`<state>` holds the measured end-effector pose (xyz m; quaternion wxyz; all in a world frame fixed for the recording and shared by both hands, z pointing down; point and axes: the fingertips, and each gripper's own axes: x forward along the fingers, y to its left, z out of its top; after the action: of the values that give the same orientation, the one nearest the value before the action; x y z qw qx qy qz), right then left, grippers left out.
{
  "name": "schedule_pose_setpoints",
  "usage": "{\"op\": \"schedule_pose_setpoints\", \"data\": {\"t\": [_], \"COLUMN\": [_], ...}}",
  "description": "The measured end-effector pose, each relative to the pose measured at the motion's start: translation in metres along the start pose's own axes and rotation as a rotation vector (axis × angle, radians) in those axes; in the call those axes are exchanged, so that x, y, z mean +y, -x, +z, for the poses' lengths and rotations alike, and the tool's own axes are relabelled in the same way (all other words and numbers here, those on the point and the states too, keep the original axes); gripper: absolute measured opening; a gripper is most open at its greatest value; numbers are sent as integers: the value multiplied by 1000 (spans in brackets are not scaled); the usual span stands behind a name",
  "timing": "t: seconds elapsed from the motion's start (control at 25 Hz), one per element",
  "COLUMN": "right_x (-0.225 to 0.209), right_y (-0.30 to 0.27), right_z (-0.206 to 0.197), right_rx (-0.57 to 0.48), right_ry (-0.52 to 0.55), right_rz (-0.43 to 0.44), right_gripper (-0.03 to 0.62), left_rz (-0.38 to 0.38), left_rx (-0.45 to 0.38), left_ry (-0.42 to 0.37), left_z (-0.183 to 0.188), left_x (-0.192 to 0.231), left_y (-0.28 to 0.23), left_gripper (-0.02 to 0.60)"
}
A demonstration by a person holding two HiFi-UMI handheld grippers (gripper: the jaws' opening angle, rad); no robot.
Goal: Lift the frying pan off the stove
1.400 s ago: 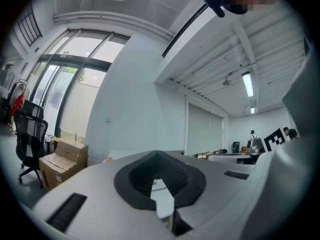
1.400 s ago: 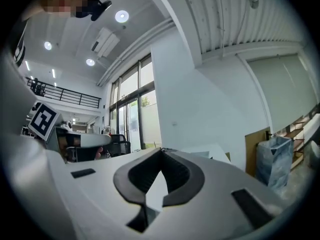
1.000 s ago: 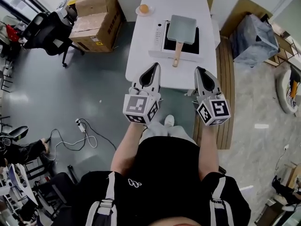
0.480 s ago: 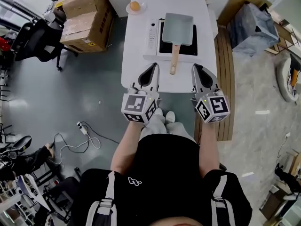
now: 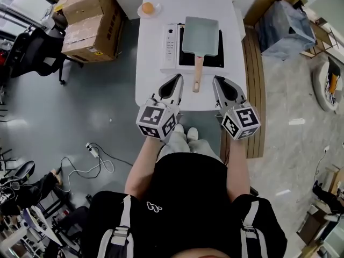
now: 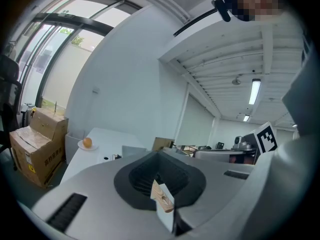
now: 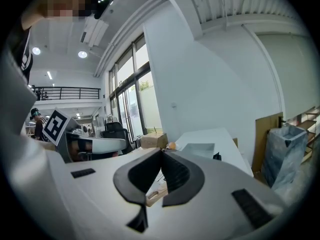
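Note:
A grey rectangular frying pan [image 5: 201, 35] with a wooden handle [image 5: 196, 76] sits on the black cooktop of a white stove [image 5: 170, 43] on the white table [image 5: 156, 79]. The handle points toward me. My left gripper [image 5: 178, 77] is shut and empty, just left of the handle's end. My right gripper [image 5: 216, 80] is shut too, just right of that end. Neither touches the pan. In the left gripper view the handle [image 6: 163, 198] shows through the jaw tips; the right gripper view has the handle [image 7: 156, 194] low and the pan [image 7: 197, 149] farther off.
A small plate with an orange [image 5: 148, 8] sits at the table's far left. Cardboard boxes [image 5: 86, 18] and an office chair [image 5: 29, 50] stand on the floor to the left. A wooden platform [image 5: 257, 85] and a grey bag [image 5: 284, 28] lie to the right.
The table and pan have come closer in the head view. Both shut grippers have moved forward over the table's near edge, now flanking the end of the handle.

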<state>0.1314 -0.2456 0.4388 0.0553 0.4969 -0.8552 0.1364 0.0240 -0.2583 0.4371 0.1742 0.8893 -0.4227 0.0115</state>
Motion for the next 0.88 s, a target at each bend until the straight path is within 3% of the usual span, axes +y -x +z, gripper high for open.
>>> {"op": "schedule_pose_setpoints", "data": {"t": [0.36,0.44,0.56,0.68,0.76,0.88], "right_x": [-13,-15,-19,-20,-22,-24], "right_y": [-22,-28,-35,-45,-51,-59], "right_z": [-30,-37,-47,-60,-67,-75], "right_rx": [106,132,161,201,221,243], "right_ry": [-61,-83,-118,-185,-233,-299], "right_rz": [42,63,83,126,153,184], "right_gripper": [5,54,54,111,143,162], "left_rz": [-102,-120,-151,-197,-250,-294], "left_rx": [167,193,235,275,316,405], "left_ry": [13,25,59,114,185,224], "left_z": [-42,-50,-61,-73,-81,-99], "left_x": [14,16,17,17,14,11], "left_y": [-26,-32,-40,-49,-55,-61], "left_gripper": [9,18,124,130,197,215]}}
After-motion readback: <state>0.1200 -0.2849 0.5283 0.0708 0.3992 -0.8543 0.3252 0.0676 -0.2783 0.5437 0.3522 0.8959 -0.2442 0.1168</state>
